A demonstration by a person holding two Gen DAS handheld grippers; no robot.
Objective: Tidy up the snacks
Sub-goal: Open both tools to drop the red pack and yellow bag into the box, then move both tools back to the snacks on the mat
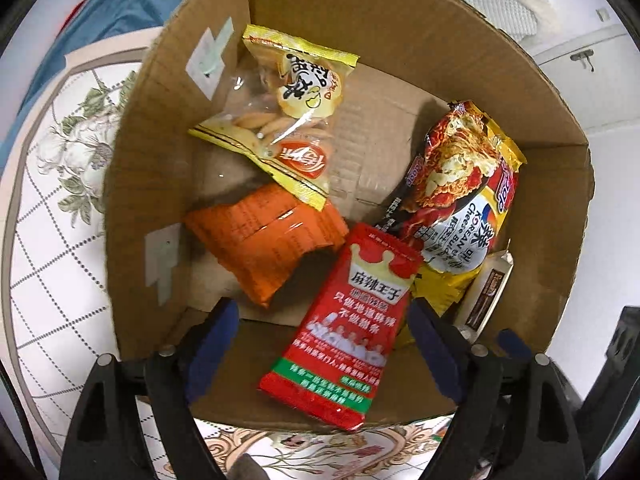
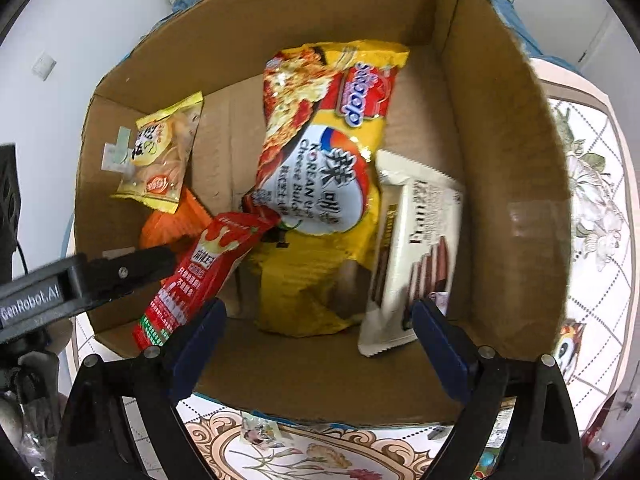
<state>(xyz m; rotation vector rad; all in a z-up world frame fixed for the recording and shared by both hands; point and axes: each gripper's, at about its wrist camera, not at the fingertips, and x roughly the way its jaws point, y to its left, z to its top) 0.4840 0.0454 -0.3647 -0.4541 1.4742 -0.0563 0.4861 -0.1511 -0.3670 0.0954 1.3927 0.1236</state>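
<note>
An open cardboard box (image 1: 168, 152) (image 2: 500, 160) holds several snack packs. A red spicy-strip pack (image 1: 344, 320) (image 2: 200, 276) leans on the near wall, between the fingers of my left gripper (image 1: 320, 328), which is open and not touching it. A yellow Korean cheese noodle pack (image 1: 460, 196) (image 2: 320, 184), an orange pack (image 1: 264, 236) (image 2: 172, 224), a yellow biscuit pack (image 1: 288, 112) (image 2: 160, 152) and a white chocolate-wafer pack (image 1: 486, 292) (image 2: 416, 252) lie inside. My right gripper (image 2: 316, 332) is open and empty over the near wall. The left gripper's arm (image 2: 80, 280) shows in the right wrist view.
The box stands on a floral, grid-patterned tablecloth (image 1: 60, 208) (image 2: 592, 184). A blue cloth (image 1: 112, 12) lies beyond the box. White walls and a cabinet (image 1: 592, 92) stand behind.
</note>
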